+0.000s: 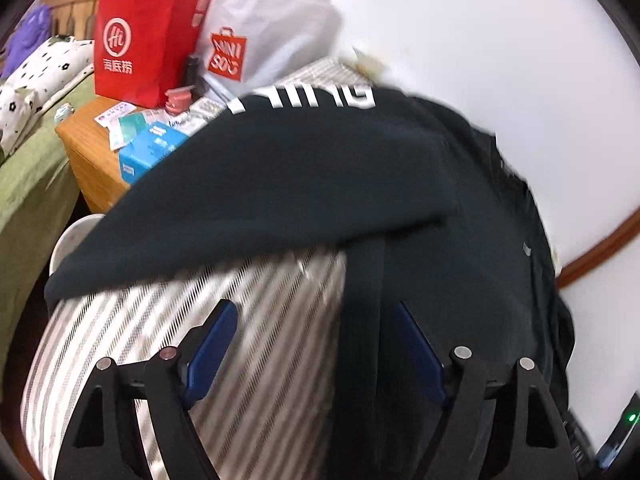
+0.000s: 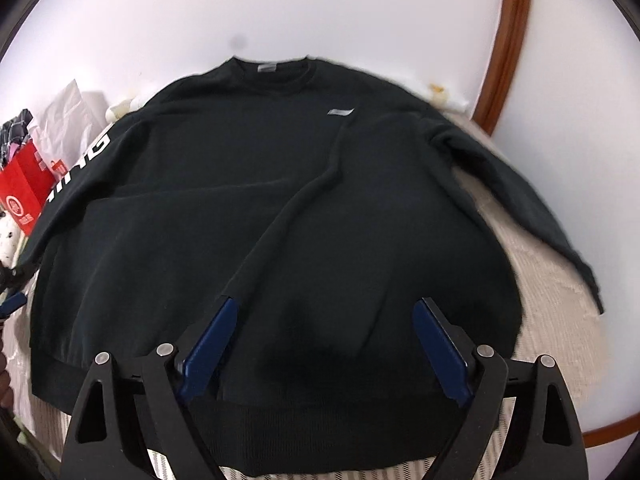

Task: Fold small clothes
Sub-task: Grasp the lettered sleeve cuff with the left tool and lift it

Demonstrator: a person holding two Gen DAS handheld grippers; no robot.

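A black sweatshirt (image 2: 280, 208) lies spread face up on a striped bedcover (image 2: 560, 320), collar toward the wall, a long crease running down its front. Its left sleeve with white lettering (image 1: 304, 98) lies out toward the nightstand; the right sleeve (image 2: 532, 200) stretches out to the right. My right gripper (image 2: 326, 316) is open over the lower front near the hem. My left gripper (image 1: 316, 320) is open over the sweatshirt's left edge (image 1: 360, 300), beside the bare striped cover (image 1: 160, 340). Neither holds cloth.
A wooden nightstand (image 1: 84, 148) at the left carries a red paper bag (image 1: 140, 44), a white shopping bag (image 1: 264, 28), a blue tissue pack (image 1: 148, 152) and small items. A green bedsheet (image 1: 28, 184) and patterned pillow (image 1: 40, 68) lie beyond. White wall with brown trim (image 2: 508, 40) behind.
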